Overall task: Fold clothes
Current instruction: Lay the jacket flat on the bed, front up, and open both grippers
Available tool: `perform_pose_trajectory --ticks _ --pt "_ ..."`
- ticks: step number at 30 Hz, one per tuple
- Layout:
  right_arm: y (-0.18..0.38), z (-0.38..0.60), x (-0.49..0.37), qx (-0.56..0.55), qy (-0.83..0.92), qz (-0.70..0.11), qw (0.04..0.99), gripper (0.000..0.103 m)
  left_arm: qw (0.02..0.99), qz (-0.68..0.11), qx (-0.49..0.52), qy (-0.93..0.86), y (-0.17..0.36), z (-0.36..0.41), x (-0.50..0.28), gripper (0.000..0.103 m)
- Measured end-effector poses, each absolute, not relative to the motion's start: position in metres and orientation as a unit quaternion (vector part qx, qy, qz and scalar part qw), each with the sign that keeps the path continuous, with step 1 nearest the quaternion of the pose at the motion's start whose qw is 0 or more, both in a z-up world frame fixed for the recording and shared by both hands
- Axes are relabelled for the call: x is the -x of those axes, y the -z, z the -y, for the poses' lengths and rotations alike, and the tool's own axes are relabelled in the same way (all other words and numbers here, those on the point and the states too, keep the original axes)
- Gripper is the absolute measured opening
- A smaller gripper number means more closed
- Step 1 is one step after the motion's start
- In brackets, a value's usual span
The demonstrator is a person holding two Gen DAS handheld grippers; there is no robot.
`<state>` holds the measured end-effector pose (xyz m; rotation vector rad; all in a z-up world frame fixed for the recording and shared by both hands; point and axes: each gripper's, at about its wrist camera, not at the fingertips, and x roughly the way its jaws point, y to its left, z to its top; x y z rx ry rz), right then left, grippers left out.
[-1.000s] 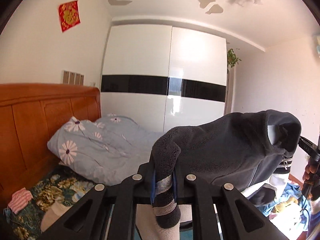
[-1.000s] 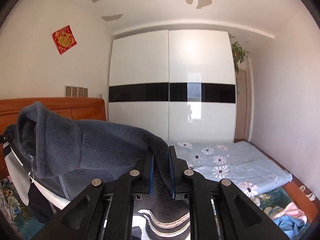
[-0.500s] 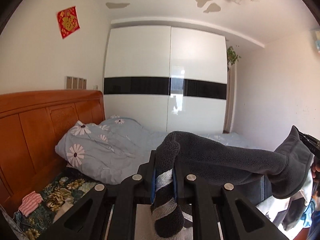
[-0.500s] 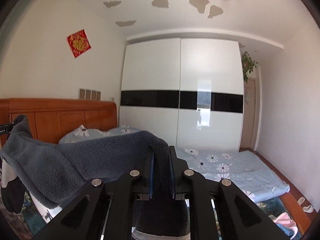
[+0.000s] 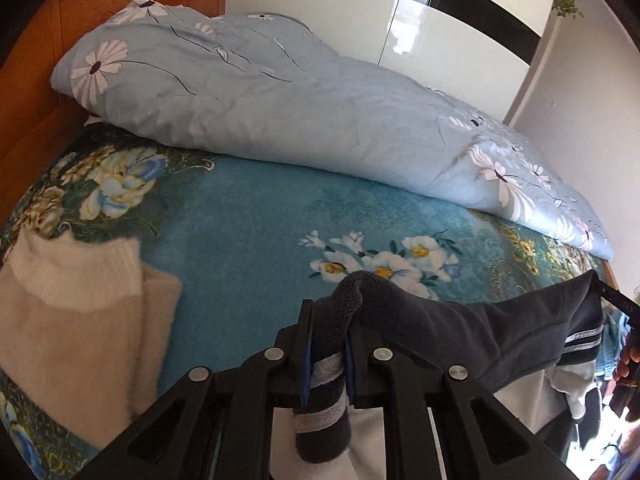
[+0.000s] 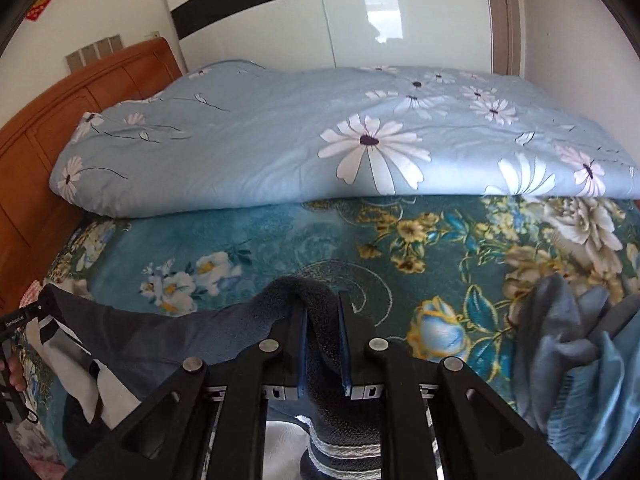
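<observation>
Both grippers pitched down over the bed. Left gripper point(image 5: 326, 354): jaws clamped on a bunched edge of the dark grey fleece jacket point(image 5: 460, 332), lower centre of the left wrist view; cloth runs from there toward the right edge of the frame, where its striped band shows. Right gripper point(image 6: 322, 350): jaws likewise clamped on the jacket point(image 6: 168, 340), lower centre, cloth stretching off to the lower left. Jacket hangs spread between the two grips above the teal floral blanket point(image 5: 248, 216); whether its lower part touches the bed cannot be told. Judgement: early stage, jacket held out for laying flat, no fold made. Cream knit sweater point(image 5: 76, 312) lies at lower left of the left view, blue garments point(image 6: 576, 352) heaped at lower right of the right view, seemingly unfolded. Pale blue daisy quilt point(image 6: 280, 148) lies across the upper frame.
</observation>
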<state>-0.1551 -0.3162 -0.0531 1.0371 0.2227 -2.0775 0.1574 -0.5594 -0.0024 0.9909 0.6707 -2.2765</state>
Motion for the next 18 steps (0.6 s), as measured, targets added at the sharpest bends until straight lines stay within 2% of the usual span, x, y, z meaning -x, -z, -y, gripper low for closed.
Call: perform_pose_trajectory --ticks 5,12,16,18 --pt "0.080 0.349 0.196 -0.424 0.825 -0.091 0.362 0.014 0.279 -0.259 -0.362 0.851 0.008 0.593 -0.121 0.013" --pt "0.150 0.361 0.226 -0.488 0.806 -0.086 0.324 0.014 0.294 -0.250 -0.445 0.808 0.081 0.624 -0.075 0.016" --pt "0.149 0.358 0.226 -0.482 0.805 -0.086 0.334 0.018 0.280 -0.292 -0.438 0.803 0.096 0.630 -0.082 0.019" --pt "0.135 0.356 0.219 -0.459 0.812 -0.099 0.346 0.020 0.267 -0.312 -0.417 0.811 0.088 0.631 -0.093 0.026"
